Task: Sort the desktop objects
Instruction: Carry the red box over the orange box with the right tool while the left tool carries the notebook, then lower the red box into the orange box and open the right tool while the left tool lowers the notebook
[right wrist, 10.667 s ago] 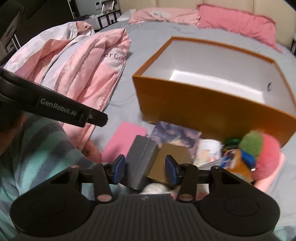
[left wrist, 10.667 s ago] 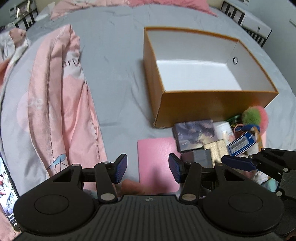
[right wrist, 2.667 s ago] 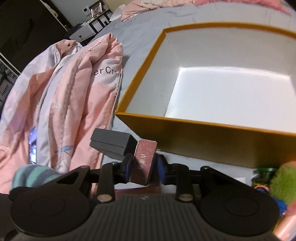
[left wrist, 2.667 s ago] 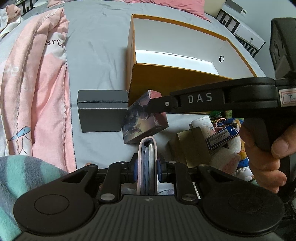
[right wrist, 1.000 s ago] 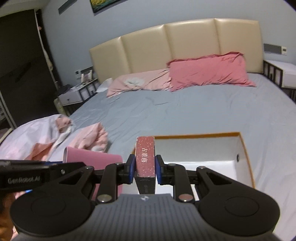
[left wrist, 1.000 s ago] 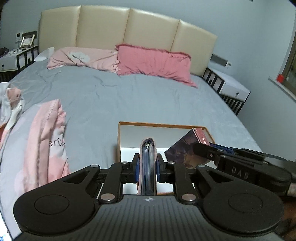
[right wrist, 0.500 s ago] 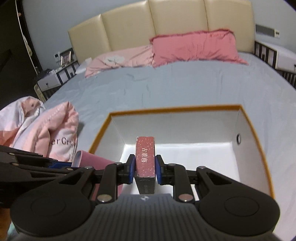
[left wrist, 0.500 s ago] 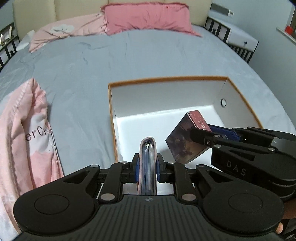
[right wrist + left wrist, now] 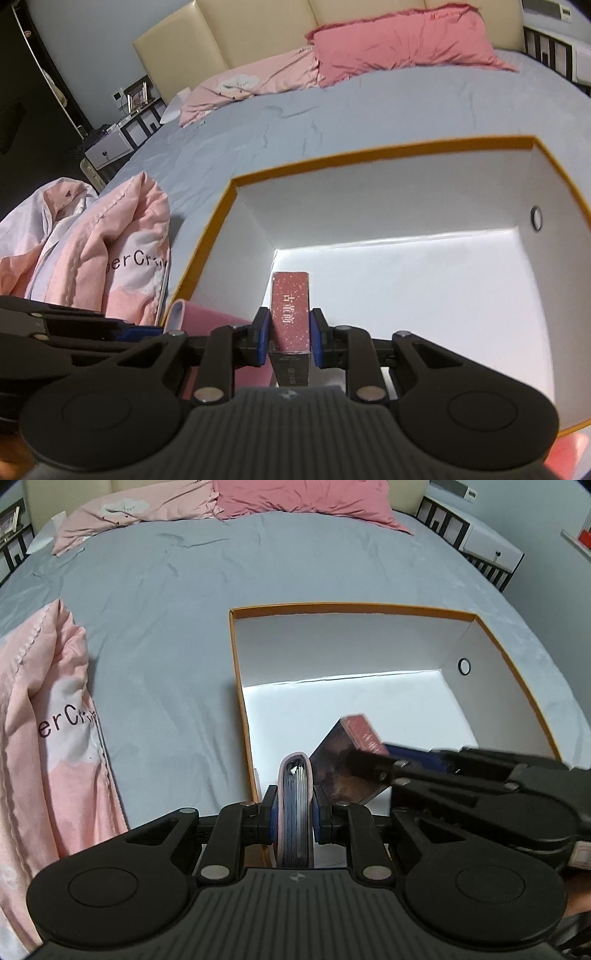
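Note:
An orange box [image 9: 347, 607] with a white inside lies open on the grey bed; its rim [image 9: 369, 153] also shows in the right wrist view. My left gripper [image 9: 294, 814] is shut on a pink notebook [image 9: 294, 801], held spine-up just over the box's near left corner. My right gripper [image 9: 289, 338] is shut on a thin box with a red end [image 9: 290, 314], which hangs above the white floor inside the orange box. From the left wrist view the same thin box [image 9: 347, 764] shows its dark picture side, with the right gripper [image 9: 402, 760] reaching in from the right.
A pink quilt [image 9: 48, 738] lies bunched on the bed left of the box, and shows as the pink quilt [image 9: 110, 243] in the right wrist view. Pink pillows [image 9: 295, 494] lie at the headboard. A white nightstand [image 9: 484, 542] stands at the right.
Both grippers have come down and tilted toward the orange box, which now fills more of each view. The thin box has sunk lower inside it. Both grips are unchanged.

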`<state>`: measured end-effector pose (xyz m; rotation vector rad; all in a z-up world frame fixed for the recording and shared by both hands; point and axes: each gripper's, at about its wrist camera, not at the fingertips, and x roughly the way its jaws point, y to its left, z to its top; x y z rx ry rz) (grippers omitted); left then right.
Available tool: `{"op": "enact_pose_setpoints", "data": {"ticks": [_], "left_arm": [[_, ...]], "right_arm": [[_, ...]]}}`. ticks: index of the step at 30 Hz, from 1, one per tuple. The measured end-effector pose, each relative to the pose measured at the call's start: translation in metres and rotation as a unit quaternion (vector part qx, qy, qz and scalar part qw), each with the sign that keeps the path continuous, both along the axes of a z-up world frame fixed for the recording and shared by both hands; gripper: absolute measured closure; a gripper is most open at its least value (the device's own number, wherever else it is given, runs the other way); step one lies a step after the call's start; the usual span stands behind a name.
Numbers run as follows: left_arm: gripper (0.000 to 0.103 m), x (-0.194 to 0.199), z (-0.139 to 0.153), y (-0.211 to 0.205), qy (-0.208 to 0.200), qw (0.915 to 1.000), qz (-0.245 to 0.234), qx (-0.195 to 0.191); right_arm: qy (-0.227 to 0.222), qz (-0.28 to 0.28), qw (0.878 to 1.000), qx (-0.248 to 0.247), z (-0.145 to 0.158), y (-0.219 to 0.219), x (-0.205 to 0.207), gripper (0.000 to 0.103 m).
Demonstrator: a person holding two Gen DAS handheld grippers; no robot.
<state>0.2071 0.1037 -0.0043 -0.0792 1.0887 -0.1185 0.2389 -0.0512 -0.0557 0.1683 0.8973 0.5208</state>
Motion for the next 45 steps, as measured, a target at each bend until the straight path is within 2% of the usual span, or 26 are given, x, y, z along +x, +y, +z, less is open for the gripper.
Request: {"op": "enact_pose_setpoints", "data": {"ticks": [5, 14, 17, 21, 26, 31, 37, 45], "left_arm": [[0.081, -0.003, -0.002, 0.005, -0.005, 0.9999, -0.007, -0.014], [0.069, -0.009, -0.001, 0.027, -0.016, 0.9946, 0.002, -0.102], [0.068, -0.016, 0.004, 0.030, -0.043, 0.9930, 0.007, -0.110], [0.067, -0.023, 0.014, 0.047, -0.081, 0.9850, 0.032, -0.149], [0.067, -0.022, 0.013, 0.068, -0.095, 0.9739, 0.075, -0.192], [0.067, -0.016, 0.005, 0.067, -0.082, 0.9762, 0.089, -0.180], [0.067, -0.016, -0.004, 0.080, -0.078, 0.9699, 0.121, -0.197], [0.067, -0.009, -0.017, 0.088, -0.059, 0.9675, 0.144, -0.200]], "right_arm": [[0.016, 0.000, 1.000, 0.004, -0.008, 0.002, 0.001, 0.079], [0.014, 0.004, 1.000, 0.001, -0.009, 0.005, -0.003, 0.079], [0.013, 0.004, 1.000, -0.001, -0.009, 0.006, -0.004, 0.079], [0.015, 0.003, 1.000, -0.004, -0.008, 0.006, -0.004, 0.079], [0.013, 0.007, 1.000, -0.013, -0.006, 0.010, -0.002, 0.079], [0.008, 0.006, 1.000, -0.019, -0.002, 0.012, 0.001, 0.079], [-0.015, 0.009, 0.999, -0.034, 0.006, 0.019, 0.021, 0.079], [-0.034, -0.002, 0.999, -0.019, 0.007, 0.034, 0.043, 0.079]]}}
